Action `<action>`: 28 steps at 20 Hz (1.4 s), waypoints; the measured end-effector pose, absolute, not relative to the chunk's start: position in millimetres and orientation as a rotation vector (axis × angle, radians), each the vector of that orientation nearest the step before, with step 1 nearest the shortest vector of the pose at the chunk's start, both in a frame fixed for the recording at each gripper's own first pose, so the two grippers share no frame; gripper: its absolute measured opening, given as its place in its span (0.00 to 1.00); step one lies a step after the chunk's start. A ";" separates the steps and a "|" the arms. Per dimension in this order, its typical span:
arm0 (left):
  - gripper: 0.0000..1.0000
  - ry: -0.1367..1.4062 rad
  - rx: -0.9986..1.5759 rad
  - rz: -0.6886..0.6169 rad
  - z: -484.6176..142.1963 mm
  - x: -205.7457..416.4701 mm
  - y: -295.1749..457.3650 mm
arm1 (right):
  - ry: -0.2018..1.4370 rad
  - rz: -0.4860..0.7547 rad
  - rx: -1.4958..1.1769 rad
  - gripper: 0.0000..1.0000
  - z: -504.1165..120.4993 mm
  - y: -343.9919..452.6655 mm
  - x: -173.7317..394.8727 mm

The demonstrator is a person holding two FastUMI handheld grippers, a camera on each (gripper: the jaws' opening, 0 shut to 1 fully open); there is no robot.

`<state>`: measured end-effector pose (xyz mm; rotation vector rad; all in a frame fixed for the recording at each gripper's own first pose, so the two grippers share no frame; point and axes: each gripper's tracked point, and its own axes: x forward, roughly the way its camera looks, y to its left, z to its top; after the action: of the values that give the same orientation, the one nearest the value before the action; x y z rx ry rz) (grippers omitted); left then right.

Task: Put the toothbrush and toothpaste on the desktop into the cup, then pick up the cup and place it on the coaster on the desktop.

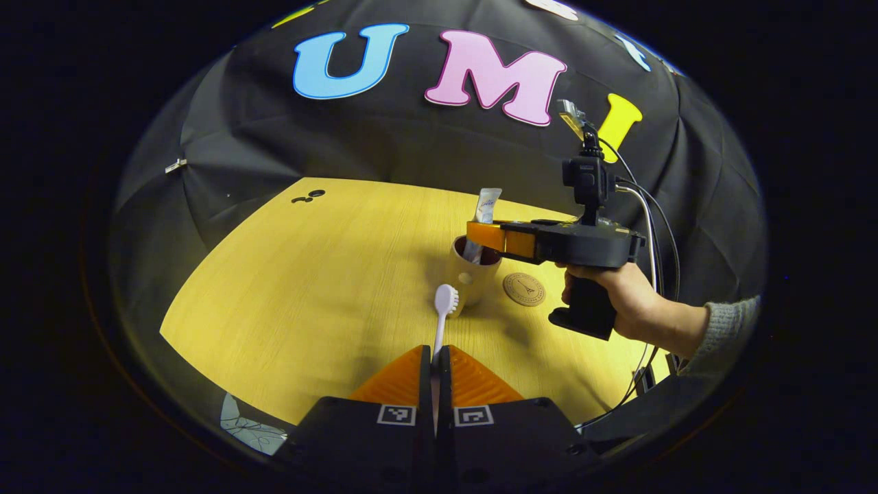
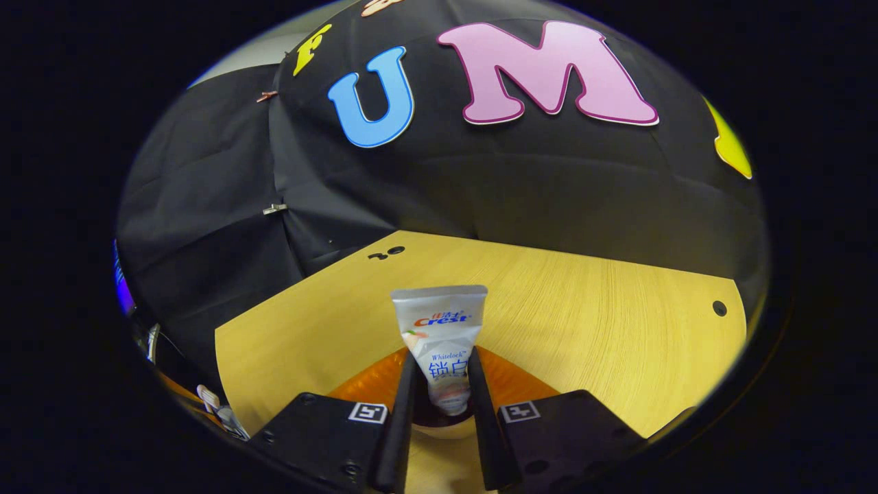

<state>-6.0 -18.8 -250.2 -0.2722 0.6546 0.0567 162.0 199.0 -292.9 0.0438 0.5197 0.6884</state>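
Observation:
In the left gripper view my left gripper [image 1: 433, 350] is shut on the handle of a white toothbrush [image 1: 445, 302], whose head points up toward the beige cup [image 1: 475, 278] just ahead. A toothpaste tube [image 1: 488, 204] stands tilted in that cup, its flat end sticking out. The right gripper [image 1: 475, 237], held by a hand [image 1: 634, 298], hovers over the cup's rim with the tube between its fingers. In the right gripper view both fingers of my right gripper [image 2: 442, 357] press the lower part of the toothpaste tube [image 2: 440, 322], whose cap end dips into the cup [image 2: 439, 429] below.
A round brown coaster [image 1: 525, 289] lies on the yellow wooden desktop [image 1: 309, 288] just right of the cup. Two small dark holes [image 1: 309, 197] mark the table's far left corner. A grey sleeve [image 1: 727, 322] and cables trail off at the right edge.

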 end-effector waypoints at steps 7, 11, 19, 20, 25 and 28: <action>0.06 0.606 -0.282 0.050 -233.3 6.9 -15.6 | 0.534 0.700 0.082 0.71 -282.8 193.2 150.2; 0.06 0.534 -0.265 0.033 -211.2 42.5 -10.4 | 0.516 0.694 0.085 0.78 -266.2 177.0 135.9; 0.06 0.352 -0.335 -0.002 -162.7 117.3 -12.4 | 0.581 0.672 0.120 0.78 -261.9 138.8 78.5; 0.06 0.324 -0.356 -0.001 -156.2 127.4 -11.4 | 0.602 0.663 0.139 0.78 -264.8 134.7 70.2; 0.06 0.240 -0.459 0.032 -145.9 176.8 -1.7 | 0.688 0.617 0.182 0.79 -282.3 112.7 32.2; 0.06 0.207 -0.502 0.060 -148.0 199.3 5.0 | 0.716 0.601 0.185 0.79 -288.6 98.5 19.8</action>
<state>199.3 5.0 -148.0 -0.5020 0.2072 0.0597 19.8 98.5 -288.6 0.1853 0.7162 0.6010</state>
